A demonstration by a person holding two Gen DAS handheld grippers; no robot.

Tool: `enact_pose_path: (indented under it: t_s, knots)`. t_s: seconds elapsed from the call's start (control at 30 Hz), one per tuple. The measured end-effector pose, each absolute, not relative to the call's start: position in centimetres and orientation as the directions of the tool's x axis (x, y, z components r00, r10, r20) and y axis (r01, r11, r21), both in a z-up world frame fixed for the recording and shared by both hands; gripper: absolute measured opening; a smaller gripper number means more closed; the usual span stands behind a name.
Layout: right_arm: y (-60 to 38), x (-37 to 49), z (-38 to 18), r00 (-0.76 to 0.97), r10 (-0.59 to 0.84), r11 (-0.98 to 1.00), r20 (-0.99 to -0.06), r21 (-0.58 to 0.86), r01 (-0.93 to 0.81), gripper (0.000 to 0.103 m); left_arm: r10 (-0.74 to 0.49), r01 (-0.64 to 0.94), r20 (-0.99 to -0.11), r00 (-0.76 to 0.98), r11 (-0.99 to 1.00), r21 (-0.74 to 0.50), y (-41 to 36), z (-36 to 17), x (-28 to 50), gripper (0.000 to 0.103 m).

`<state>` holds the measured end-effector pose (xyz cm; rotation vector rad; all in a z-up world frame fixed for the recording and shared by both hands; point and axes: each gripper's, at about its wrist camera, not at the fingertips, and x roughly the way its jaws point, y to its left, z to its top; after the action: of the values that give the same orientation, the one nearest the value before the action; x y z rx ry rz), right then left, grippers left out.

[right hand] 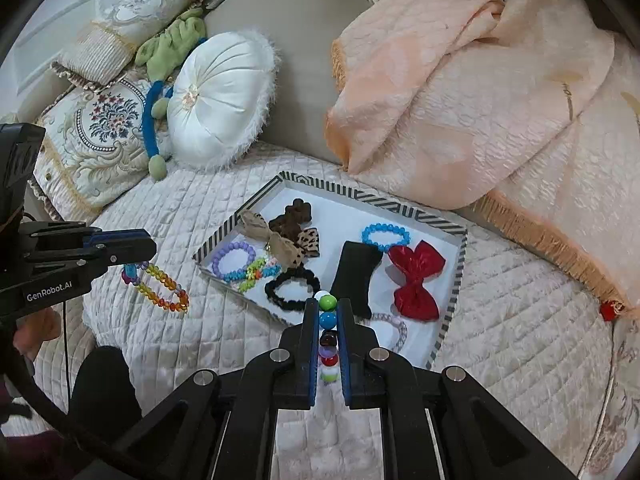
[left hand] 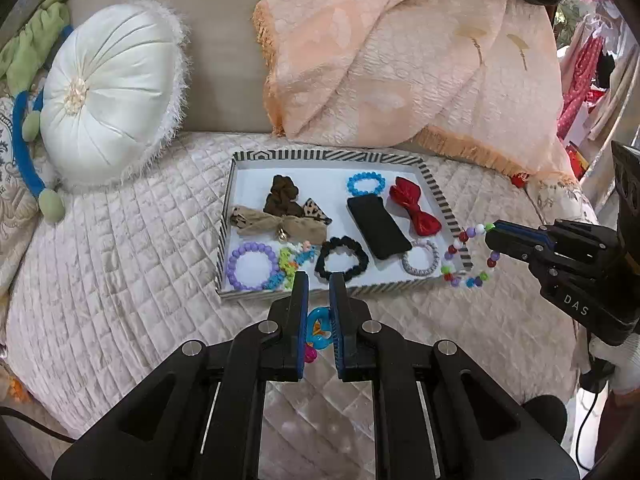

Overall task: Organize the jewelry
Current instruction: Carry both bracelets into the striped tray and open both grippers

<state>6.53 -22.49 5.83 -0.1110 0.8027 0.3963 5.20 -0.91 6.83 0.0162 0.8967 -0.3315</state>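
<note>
Left gripper (left hand: pixel 319 280): nearest item in the left wrist view, black with blue pads, fingers closed on a rainbow bracelet (right hand: pixel 160 288). In that view only a blue loop and a pink bead show between the pads; the right wrist view shows the bracelet's amber, green and red beads trailing onto the quilt (right hand: pixel 160 216) left of the tray (right hand: pixel 236 216). Body marked "GenRobot.AI" in white.

Right gripper (right hand: pixel 326 304): same build, fingers clamped on a mixed bracelet (left hand: pixel 470 256) of white, green, blue, dark red and purple beads. The bracelet hangs over the tray's near right corner. Body marked "DAS" in white, the rest of the word out of view.

Tray: rectangular, white floor, black-and-white striped rim, set on the quilt. Contents:
- purple bracelet (left hand: pixel 252 266), near left corner
- multicoloured chain (left hand: pixel 290 264), touching the purple bracelet
- black scrunchie (left hand: pixel 341 259), near edge
- grey coil tie (left hand: pixel 421 262), near right
- black band (left hand: pixel 378 228), centre
- blue bracelet (left hand: pixel 365 184), far side
- red bow (left hand: pixel 414 210), right side
- tan bow (left hand: pixel 276 224) with leopard print
- brown scrunchie (left hand: pixel 282 196), behind the tan bow

Surroundings: white cushion (left hand: pixel 108 100) to the left; peach throw (left hand: pixel 400 48) behind the tray.
</note>
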Motion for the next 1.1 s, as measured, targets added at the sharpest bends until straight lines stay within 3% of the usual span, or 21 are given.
enact_pose_path:
  t_s: [0.67,1.1]
  knots:
    - [-19.1,17.9,2.9,0.566,0.326,0.916,-0.757,0.104,-0.387,0.008,-0.180,0.210,-0.777,0.604,0.976,-0.063,-0.5,6.6,16.9,0.009]
    - [-16.9,26.4,-1.0,0.530,0.369,0.909,-0.764,0.178,-0.377,0.008,-0.169,0.123,-0.806,0.568,0.985,-0.119,-0.9,1.5,26.3,0.009]
